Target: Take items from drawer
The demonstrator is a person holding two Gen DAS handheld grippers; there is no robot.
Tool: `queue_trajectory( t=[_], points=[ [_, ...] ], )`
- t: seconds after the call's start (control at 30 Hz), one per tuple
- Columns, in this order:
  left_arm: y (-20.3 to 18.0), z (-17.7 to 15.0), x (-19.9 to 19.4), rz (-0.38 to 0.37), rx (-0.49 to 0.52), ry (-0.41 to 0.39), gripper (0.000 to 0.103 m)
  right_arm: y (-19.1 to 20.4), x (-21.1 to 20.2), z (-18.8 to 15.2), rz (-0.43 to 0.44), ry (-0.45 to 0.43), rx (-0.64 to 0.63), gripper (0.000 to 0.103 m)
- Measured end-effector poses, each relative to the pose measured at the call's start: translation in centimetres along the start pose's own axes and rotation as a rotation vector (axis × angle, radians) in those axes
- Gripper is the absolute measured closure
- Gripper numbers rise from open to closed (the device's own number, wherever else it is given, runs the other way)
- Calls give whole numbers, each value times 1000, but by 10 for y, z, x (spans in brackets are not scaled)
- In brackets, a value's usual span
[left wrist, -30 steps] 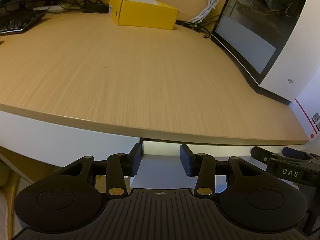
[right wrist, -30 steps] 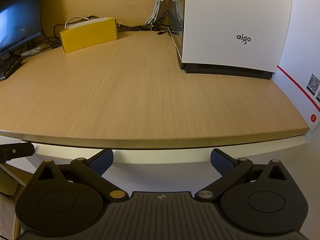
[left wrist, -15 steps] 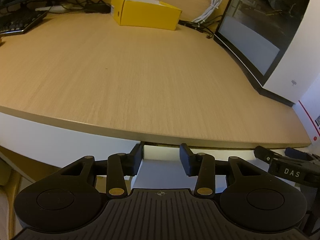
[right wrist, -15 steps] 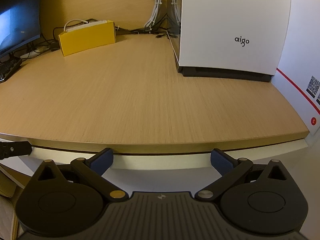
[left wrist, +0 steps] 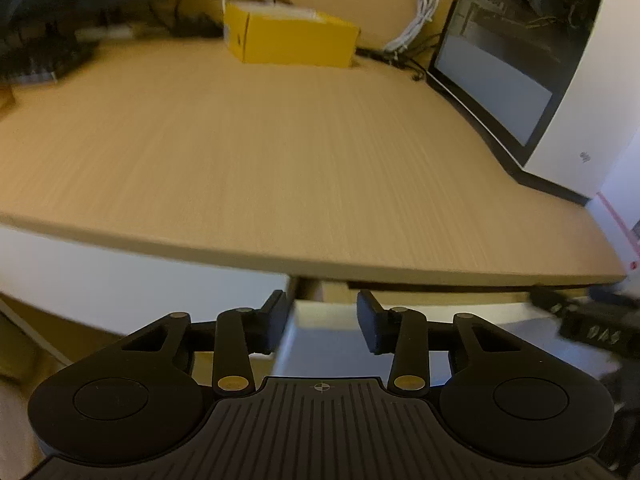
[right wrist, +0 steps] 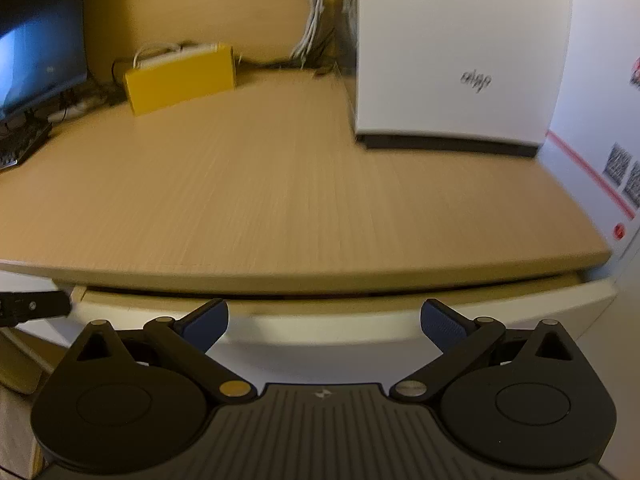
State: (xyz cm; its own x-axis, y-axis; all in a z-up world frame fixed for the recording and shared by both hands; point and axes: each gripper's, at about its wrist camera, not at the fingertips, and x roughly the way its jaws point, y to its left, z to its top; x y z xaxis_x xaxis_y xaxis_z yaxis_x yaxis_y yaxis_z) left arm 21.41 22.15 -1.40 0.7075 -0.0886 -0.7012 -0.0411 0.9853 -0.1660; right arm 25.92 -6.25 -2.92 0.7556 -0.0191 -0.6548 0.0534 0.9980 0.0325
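A white drawer (left wrist: 328,344) sits just under the wooden desk top (left wrist: 280,160), pulled out a little, with a dark gap above its front edge. Its inside is hidden. My left gripper (left wrist: 324,320) straddles the drawer's left front corner. Its jaws are closing, and the pads do not visibly press on the corner. In the right wrist view the drawer front (right wrist: 320,328) runs across behind my right gripper (right wrist: 324,318), which stands wide open with nothing gripped. The right gripper (left wrist: 592,324) also shows at the left view's right edge.
On the desk stand a yellow box (left wrist: 292,40) with cables at the back, a white computer case (right wrist: 460,52) at the right, and a keyboard (left wrist: 36,60) and monitor (right wrist: 36,60) at the left. A white carton with a red stripe (right wrist: 600,140) borders the right side.
The drawer front has come out slightly from under the desk edge, and a dark gap now shows above it. Both views have blurred and shifted a little.
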Motion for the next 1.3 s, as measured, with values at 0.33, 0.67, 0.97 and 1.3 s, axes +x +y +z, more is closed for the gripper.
queue_trajectory(
  t=[0.33,0.67,0.97,1.3],
  points=[
    [-37,12,-6,-51,84,4,61,-20,17,1,-2,-2,-25,0],
    [-89,6,35,-117,203,104,60,-19,16,-1,6,97,-18,0],
    [-81,-34,24,-104,240,200,61,-19,-29,-41,-6,77,-12,0],
    [-75,-65,-4,-141,275,313,67,-16,-75,-72,25,152,-20,0]
  ],
)
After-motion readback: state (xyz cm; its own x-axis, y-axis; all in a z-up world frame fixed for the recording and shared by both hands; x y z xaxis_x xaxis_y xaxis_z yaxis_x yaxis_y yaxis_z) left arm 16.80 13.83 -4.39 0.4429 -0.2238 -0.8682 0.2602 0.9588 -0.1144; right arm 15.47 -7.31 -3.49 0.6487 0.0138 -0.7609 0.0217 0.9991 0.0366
